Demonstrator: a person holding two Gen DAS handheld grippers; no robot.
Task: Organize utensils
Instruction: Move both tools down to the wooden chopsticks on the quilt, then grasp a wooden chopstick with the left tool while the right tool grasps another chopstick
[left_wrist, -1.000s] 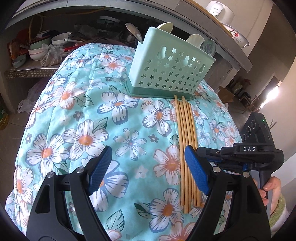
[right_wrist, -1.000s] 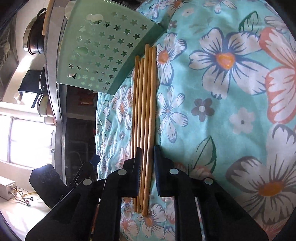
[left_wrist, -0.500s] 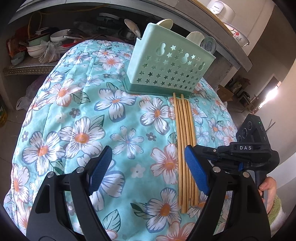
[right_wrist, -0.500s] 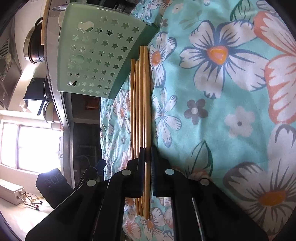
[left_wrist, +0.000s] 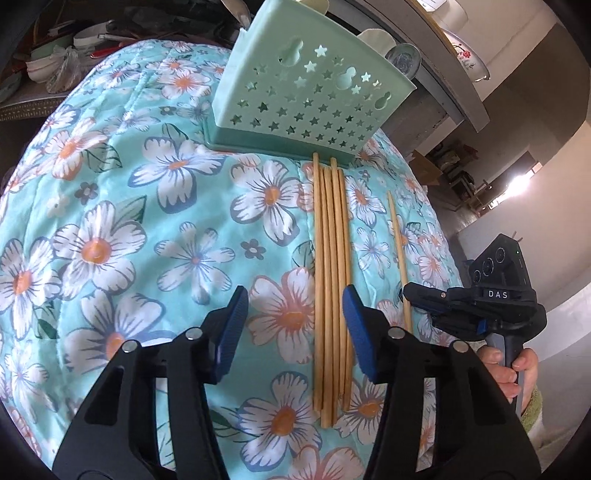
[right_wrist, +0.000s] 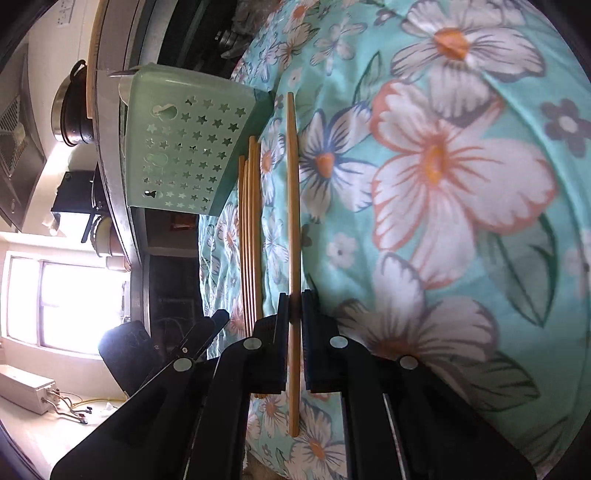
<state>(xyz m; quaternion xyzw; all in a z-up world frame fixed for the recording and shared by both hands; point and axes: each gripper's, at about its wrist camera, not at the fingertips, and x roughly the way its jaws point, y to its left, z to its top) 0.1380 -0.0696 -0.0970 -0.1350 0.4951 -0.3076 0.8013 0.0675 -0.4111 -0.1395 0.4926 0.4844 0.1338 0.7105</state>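
left wrist view: the left gripper (left_wrist: 293, 325) hovers over the floral cloth (left_wrist: 110, 221), its jaws closing, with the bundle of chopsticks (left_wrist: 330, 280) partly between the blue pads, untouched. the bundle's far ends reach the mint utensil holder (left_wrist: 303, 99). to the right, the right gripper (left_wrist: 413, 295) clamps a single chopstick (left_wrist: 397, 236), set apart from the bundle.

right wrist view: the right gripper (right_wrist: 295, 306) is clenched on the single chopstick (right_wrist: 292, 192), which lies parallel to the bundle (right_wrist: 249, 236) beside the holder (right_wrist: 184, 147).
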